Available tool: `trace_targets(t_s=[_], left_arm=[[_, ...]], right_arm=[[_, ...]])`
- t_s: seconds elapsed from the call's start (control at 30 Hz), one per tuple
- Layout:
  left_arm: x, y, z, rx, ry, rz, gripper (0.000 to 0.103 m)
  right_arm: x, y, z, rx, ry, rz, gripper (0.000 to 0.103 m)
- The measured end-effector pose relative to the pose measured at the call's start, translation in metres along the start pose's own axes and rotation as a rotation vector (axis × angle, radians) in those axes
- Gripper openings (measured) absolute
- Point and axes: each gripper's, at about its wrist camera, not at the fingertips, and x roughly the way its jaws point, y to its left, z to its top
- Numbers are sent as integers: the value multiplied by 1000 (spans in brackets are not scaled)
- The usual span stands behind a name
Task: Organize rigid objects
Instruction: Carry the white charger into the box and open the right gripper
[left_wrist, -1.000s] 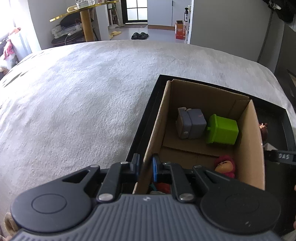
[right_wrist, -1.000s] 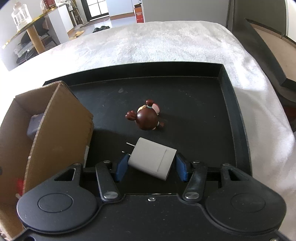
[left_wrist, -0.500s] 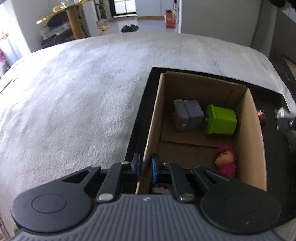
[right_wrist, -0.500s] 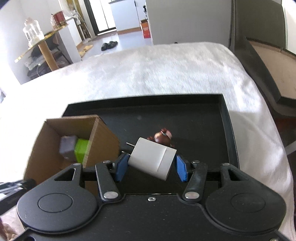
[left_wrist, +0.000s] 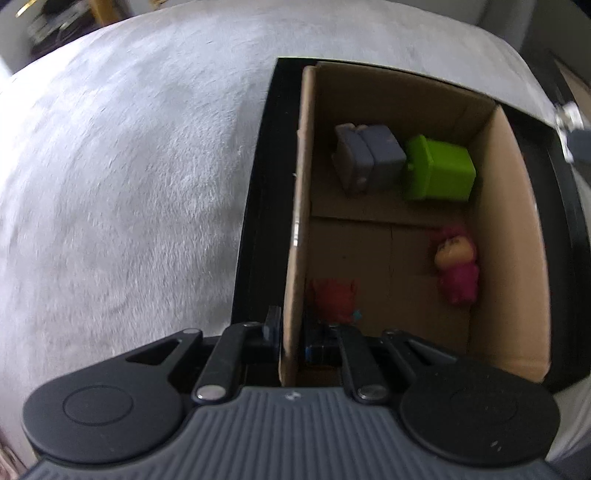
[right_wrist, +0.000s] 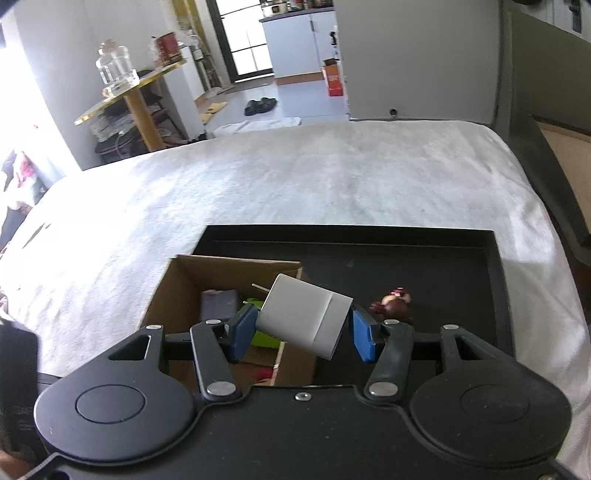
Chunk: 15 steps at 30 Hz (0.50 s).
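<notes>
Lifted off the black tray (right_wrist: 495, 295) since a second ago, the white plug adapter (right_wrist: 304, 317) now hangs in the air over the right wall of the cardboard box (right_wrist: 236, 266), pinched across its body between the blue pads of the right gripper (right_wrist: 301, 332), whose jaws are closed on it. It sits tilted, its long axis running crosswise between the jaws and its metal prongs pointing up and left toward the box interior. The open box lies below and to the left of the jaws, so a short leftward carry looks enough to bring the adapter over open floor. The left gripper (left_wrist: 291, 332) has its jaws clamped on the box's near left wall, steadying it. The left wrist view alone shows the box's contents fully: a grey block (left_wrist: 369, 158) and a green block (left_wrist: 439, 170) at the far end, a pink doll figure (left_wrist: 456, 269) by the right wall, a red toy (left_wrist: 332, 299) near the jaws, with bare floor between. The right wrist view alone shows a brown figurine (right_wrist: 393, 304) left on the tray, and the white bed cover (right_wrist: 332, 177) beyond.
</notes>
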Motion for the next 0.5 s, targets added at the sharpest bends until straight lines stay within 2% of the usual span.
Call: trace_targets(t_s=[0.5], left_arm=[[-8, -3, -1, 30, -20, 12, 11]], right_arm=[[14, 42, -6, -60, 33, 39, 54]])
